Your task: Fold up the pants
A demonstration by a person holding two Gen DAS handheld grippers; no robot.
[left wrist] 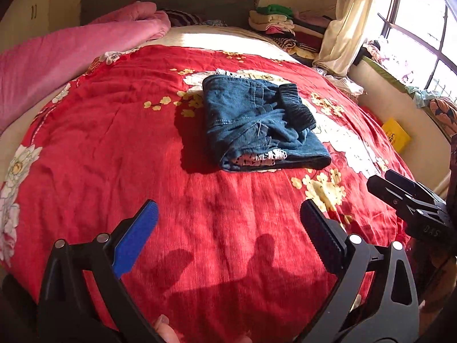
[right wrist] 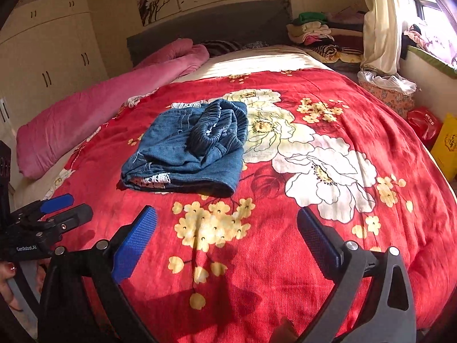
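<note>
Lying folded into a compact bundle mid-quilt, blue denim pants [left wrist: 258, 123] on red floral bedspread [left wrist: 114, 143]; left gripper [left wrist: 228, 225] and right gripper [right wrist: 227, 228] hovering apart, wide open, empty; folding seemingly finishing, perhaps only tidying the bunched waistband remaining

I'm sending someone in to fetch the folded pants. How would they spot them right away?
Look at the bed with the red floral quilt. Near its middle, beside the big white flowers, lies the folded pants. It is the only blue denim bundle on the quilt, with a dark ribbed waistband on top and white lace at its edge.
</note>
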